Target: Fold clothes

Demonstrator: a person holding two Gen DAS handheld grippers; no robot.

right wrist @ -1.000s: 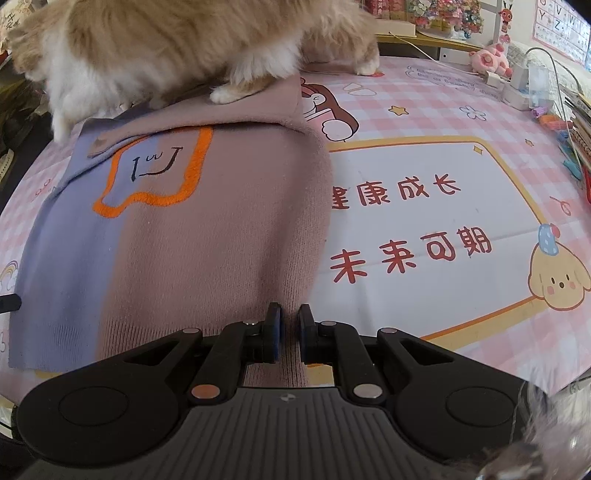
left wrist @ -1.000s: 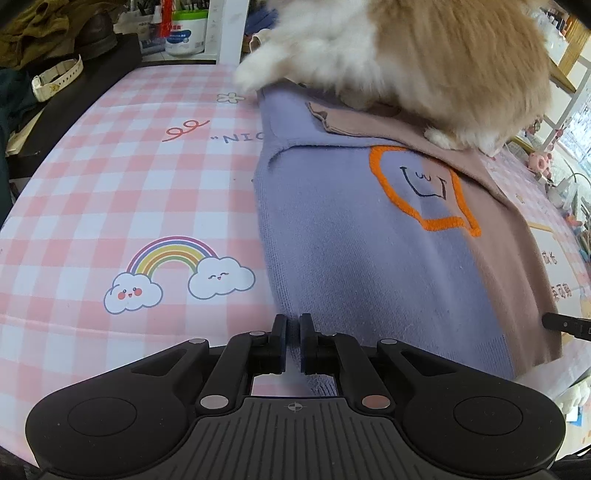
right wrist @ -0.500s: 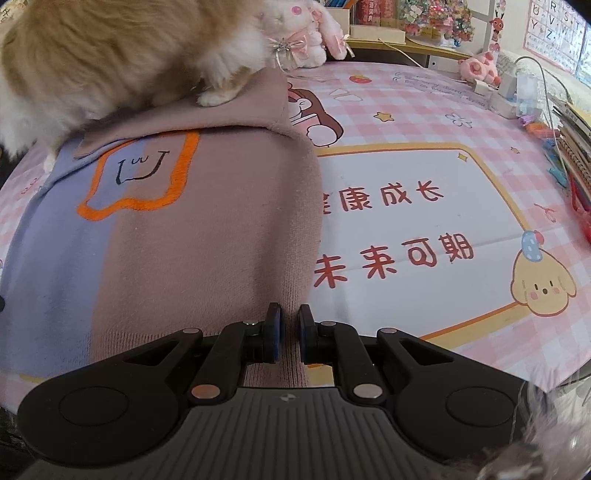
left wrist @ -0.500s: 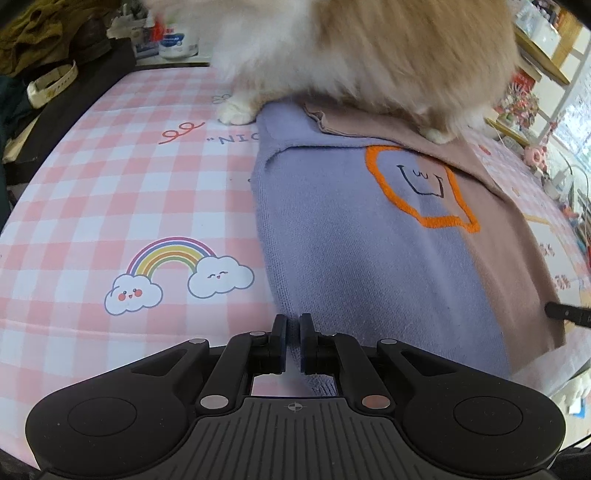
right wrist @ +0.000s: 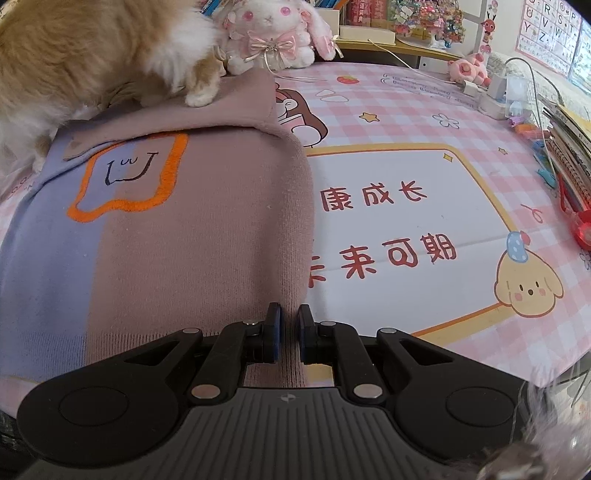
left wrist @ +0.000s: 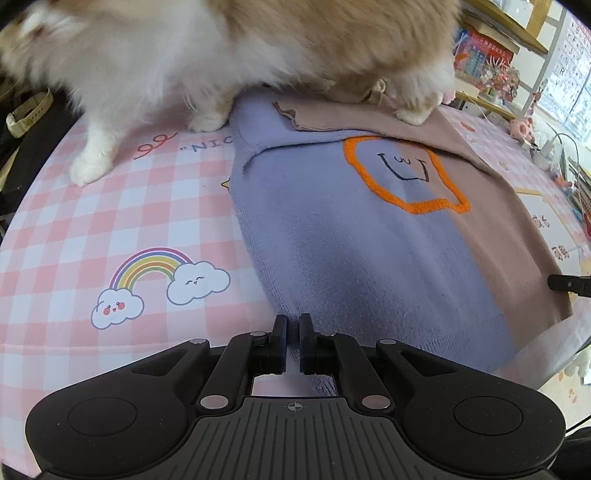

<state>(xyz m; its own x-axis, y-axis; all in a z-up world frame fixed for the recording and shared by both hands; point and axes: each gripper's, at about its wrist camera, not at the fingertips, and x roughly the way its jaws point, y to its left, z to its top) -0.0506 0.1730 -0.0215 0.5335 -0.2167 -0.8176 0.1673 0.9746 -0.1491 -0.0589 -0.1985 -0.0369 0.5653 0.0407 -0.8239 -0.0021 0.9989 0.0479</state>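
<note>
Two hand-held grippers, left [left wrist: 290,341] and right [right wrist: 288,338], pinch the sweater's [left wrist: 369,251] near hem at the table's [left wrist: 110,206] near edge (cat [left wrist: 240,48] stands on its far end).

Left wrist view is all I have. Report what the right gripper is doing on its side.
Observer: The right gripper is shut on the sweater, pinching the brown hem at its right corner.
Operator: Now say what sits behind the cat.
Observer: A white plush rabbit with a pink bow sits on the mat, right behind the cat, which has a paw on the folded brown sleeve.
</note>
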